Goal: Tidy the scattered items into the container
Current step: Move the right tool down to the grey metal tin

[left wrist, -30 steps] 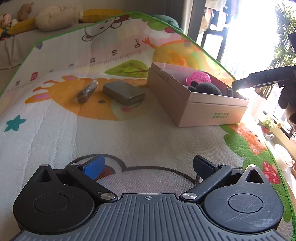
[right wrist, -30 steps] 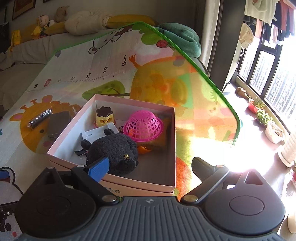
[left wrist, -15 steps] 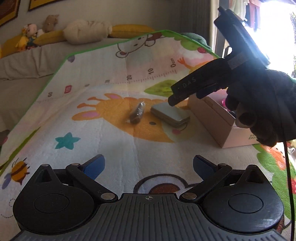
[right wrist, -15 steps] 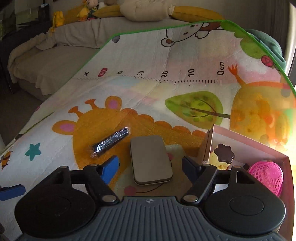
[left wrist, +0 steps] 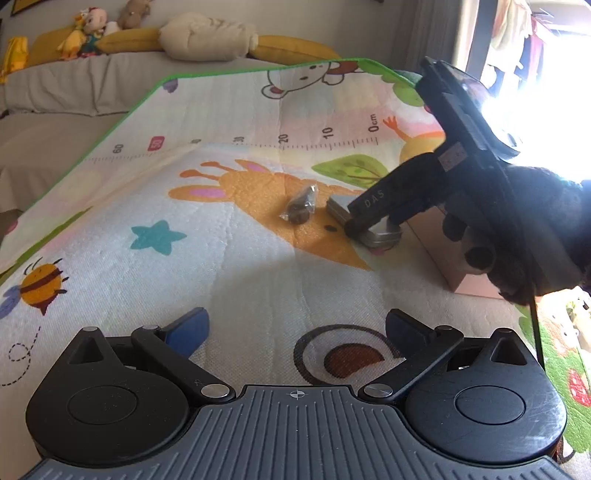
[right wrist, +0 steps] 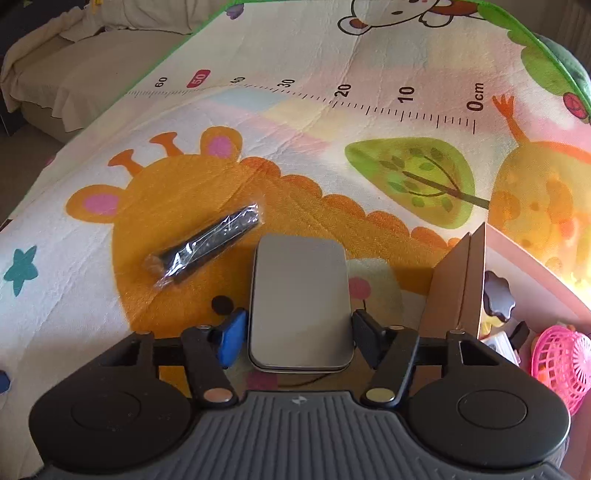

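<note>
A flat grey tin (right wrist: pixel 300 302) lies on the play mat, between the fingers of my right gripper (right wrist: pixel 299 338). The jaws are open and stand on either side of its near end; contact is not clear. A dark item in a clear wrapper (right wrist: pixel 207 242) lies to the tin's left. The pink cardboard box (right wrist: pixel 456 288) stands to the right, holding a pink basket (right wrist: pixel 563 363) and other items. In the left wrist view the right gripper (left wrist: pixel 373 225) is down on the tin (left wrist: pixel 382 236), beside the wrapped item (left wrist: pixel 301 205). My left gripper (left wrist: pixel 295 328) is open and empty above the mat.
The colourful play mat (left wrist: pixel 184 206) covers the surface; its green edge runs along the left and back. Cushions and soft toys (left wrist: pixel 207 35) line the back. A bright window is at the right.
My right gripper left the box, swung left and came down around the grey tin, its jaws narrowing. My left gripper turned left and stayed open.
</note>
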`<state>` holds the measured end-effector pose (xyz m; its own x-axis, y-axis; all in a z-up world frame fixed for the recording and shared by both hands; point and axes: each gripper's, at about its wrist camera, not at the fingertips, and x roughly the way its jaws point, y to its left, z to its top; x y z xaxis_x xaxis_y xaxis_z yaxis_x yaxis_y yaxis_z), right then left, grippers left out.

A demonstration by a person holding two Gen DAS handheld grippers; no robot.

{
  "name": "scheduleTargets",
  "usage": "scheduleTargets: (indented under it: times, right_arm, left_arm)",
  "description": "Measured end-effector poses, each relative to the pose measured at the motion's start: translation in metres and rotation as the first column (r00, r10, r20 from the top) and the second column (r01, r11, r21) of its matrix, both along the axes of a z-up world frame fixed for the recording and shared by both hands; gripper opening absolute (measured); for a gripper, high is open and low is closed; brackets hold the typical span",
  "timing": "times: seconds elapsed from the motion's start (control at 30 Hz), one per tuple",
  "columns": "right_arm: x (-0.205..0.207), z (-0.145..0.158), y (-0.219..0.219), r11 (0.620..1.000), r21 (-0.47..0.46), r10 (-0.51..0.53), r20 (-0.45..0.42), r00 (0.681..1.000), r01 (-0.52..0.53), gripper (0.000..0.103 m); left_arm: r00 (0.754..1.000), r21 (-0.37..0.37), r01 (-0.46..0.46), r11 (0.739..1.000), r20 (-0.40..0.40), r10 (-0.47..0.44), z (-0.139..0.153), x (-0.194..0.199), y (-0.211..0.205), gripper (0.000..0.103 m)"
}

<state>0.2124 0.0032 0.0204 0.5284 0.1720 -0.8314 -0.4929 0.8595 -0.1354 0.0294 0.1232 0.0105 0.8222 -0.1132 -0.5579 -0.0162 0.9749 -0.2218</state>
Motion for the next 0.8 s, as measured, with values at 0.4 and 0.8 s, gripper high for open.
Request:
scheduleTargets:
  times: [0.4,0.8]
  right_arm:
    - [-0.179,0.004,-0.083,0.974,0.040,0.223,0.044,0.974,-0.224,0.062]
    - [-0.222,-0.008,-0.203,0.990,0.082,-0.131,0.184,0.974,0.118,0.086]
  left_arm:
    - [0.998,0.077,-0.047,0.996,-0.026,0.050,0.001,0.000,-0.009,0.103]
    - [0.998,0.234,0.067,0.970,-0.030,-0.062,0.012,0.041,-0.057,0.103]
